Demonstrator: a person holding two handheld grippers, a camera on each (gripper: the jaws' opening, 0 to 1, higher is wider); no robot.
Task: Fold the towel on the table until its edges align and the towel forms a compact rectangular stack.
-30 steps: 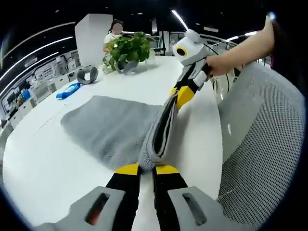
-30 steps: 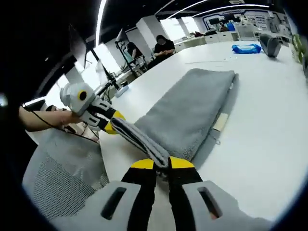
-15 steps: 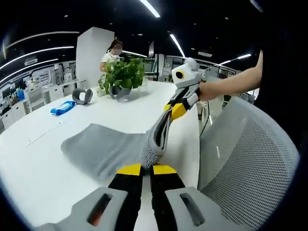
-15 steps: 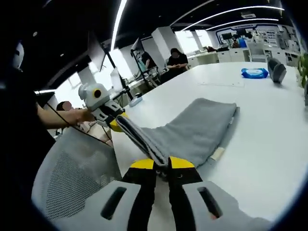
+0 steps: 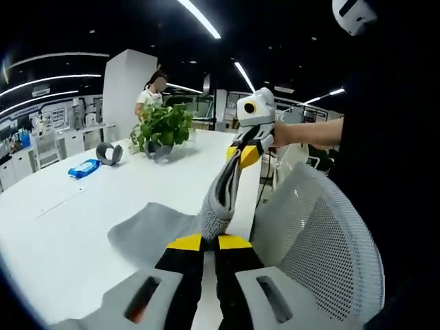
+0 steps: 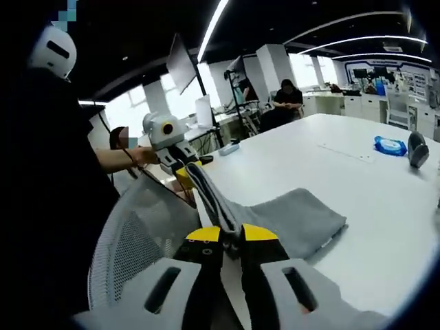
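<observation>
1. While both grippers are lifting one edge, the towel [image 5: 223, 196] is stretching taut between them, its long axis running from the left gripper [image 5: 208, 241] to the right gripper [image 6: 221, 233].
2. Each pair of fingers is pinching a corner of that edge.
3. Beyond the fingers, the rest is draping onto the tabletop [image 5: 75, 213], so folding likely means carrying the edge forward.
</observation>
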